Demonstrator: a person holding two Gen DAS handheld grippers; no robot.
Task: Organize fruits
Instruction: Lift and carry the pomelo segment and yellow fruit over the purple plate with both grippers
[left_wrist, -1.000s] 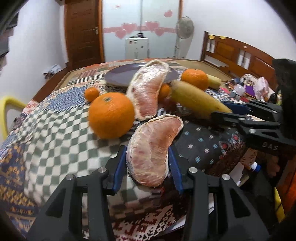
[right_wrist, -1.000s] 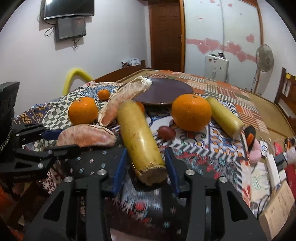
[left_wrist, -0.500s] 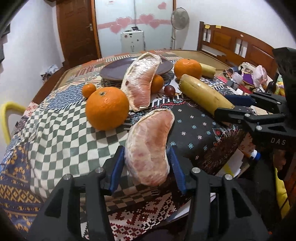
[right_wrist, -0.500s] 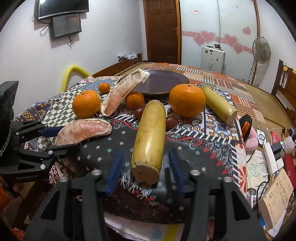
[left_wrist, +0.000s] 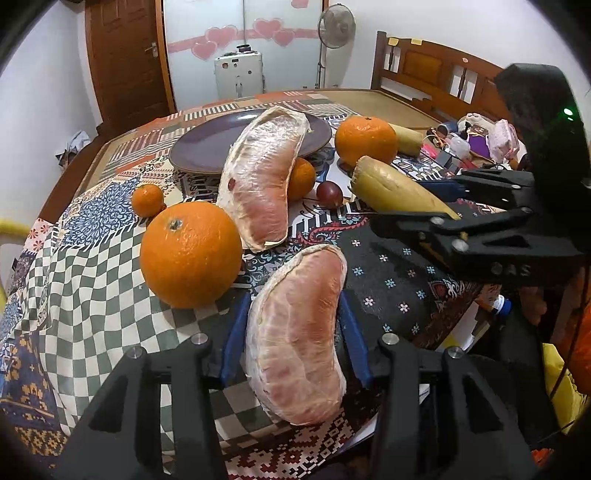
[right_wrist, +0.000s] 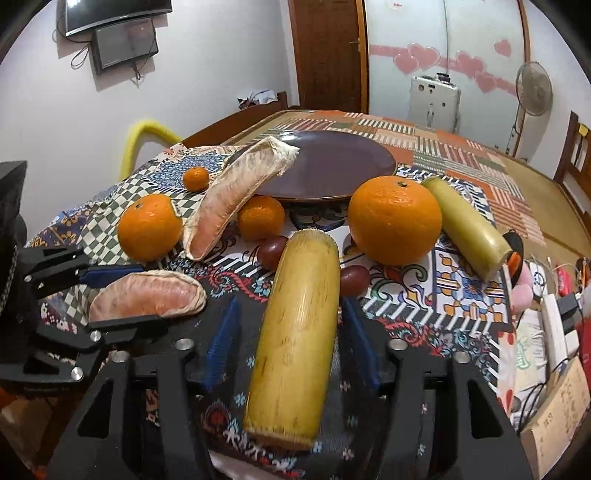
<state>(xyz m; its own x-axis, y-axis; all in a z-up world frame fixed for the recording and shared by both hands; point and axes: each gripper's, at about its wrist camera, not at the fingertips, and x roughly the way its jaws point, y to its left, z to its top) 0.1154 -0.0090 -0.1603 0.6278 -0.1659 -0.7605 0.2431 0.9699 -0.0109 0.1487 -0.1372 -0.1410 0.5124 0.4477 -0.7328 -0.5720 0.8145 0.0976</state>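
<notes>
Both grippers angle down over the counter (left_wrist: 92, 295): left gripper (left_wrist: 291, 328) clasps a pomelo segment (left_wrist: 295, 343); right gripper (right_wrist: 291, 343), just closing, straddles a cane piece (right_wrist: 295, 332), contact unclear.

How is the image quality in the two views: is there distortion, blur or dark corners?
Left wrist view: strong fisheye bending, black corners, and the pomelo segment and big orange look sharp. Right wrist view: the same curved edges and dark corners, even indoor light, and the near yellow stalk looks slightly streaked by blur, while the plate stays clear.
</notes>
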